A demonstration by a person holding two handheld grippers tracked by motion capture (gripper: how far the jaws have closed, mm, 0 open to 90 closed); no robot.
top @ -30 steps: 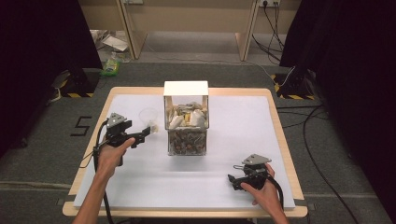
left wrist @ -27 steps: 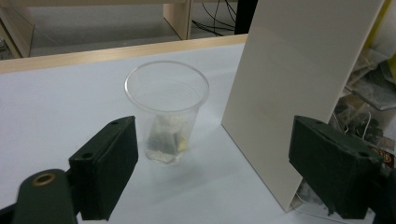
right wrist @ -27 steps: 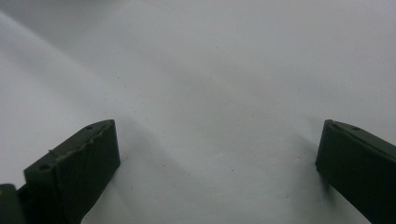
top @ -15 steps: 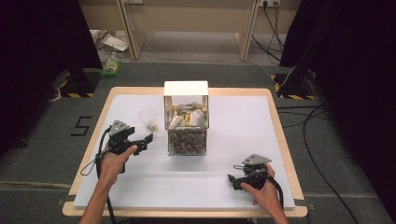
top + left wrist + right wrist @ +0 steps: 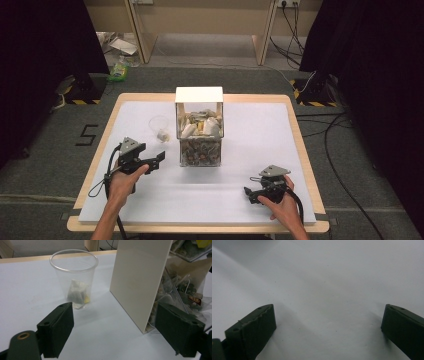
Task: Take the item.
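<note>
A clear box (image 5: 199, 131) with a white lid, full of tea bags, stands at the middle of the table; its white side panel (image 5: 136, 282) rises ahead in the left gripper view. Left of it is a clear plastic cup (image 5: 159, 127) with one tea bag (image 5: 77, 293) inside. My left gripper (image 5: 158, 161) hovers just in front of the cup and beside the box, open and holding nothing (image 5: 120, 335). Near the front right corner my right gripper (image 5: 248, 194) rests low over the white sheet, jaws wide open and bare (image 5: 328, 332).
A white sheet (image 5: 250, 150) covers the wooden table (image 5: 295, 117). Dark curtains flank both sides. Cables (image 5: 345, 150) run over the floor on the right, and litter (image 5: 120, 70) lies on the floor at the back left.
My left gripper has drawn back from the cup toward the person and a little rightward. The right gripper has stayed put.
</note>
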